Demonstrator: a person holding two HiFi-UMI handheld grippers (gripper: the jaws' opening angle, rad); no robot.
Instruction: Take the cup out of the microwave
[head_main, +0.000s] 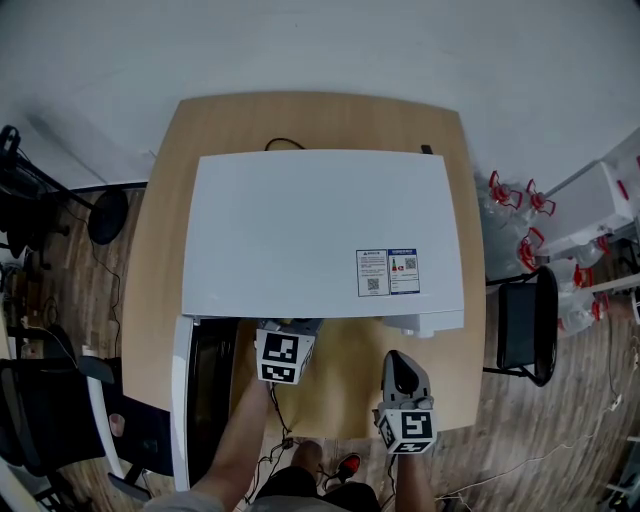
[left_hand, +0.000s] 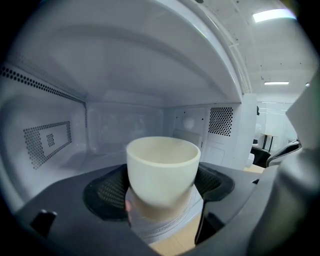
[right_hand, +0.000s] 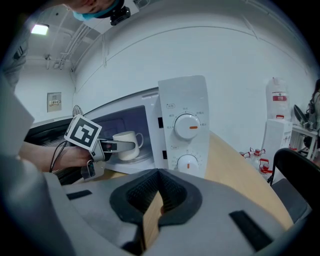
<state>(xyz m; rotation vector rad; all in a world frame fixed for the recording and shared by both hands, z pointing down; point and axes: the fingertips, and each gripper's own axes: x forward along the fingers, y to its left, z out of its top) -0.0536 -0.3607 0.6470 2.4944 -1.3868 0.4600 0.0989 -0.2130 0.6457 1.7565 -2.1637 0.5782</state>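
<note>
At centre left of the right gripper view, the left gripper (right_hand: 119, 146) reaches into the open microwave (head_main: 320, 230), jaws clamped on the cream cup (left_hand: 162, 167) inside its cavity; the right gripper (right_hand: 157, 200) hangs before the dials, jaws pressed together, holding nothing

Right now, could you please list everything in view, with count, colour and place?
microwave: one, white, on the table, door open.
cup: one, cream, inside the microwave.
knobs: two, white with orange marks, microwave's front panel.
table: one, light wood, under the microwave.
chair: one, black, right of the table.
bottles: several, clear with red tops, floor, far right.
left tool: one, dark grey, closed on the cup's sides.
right tool: one, dark grey, jaws together, empty.
</note>
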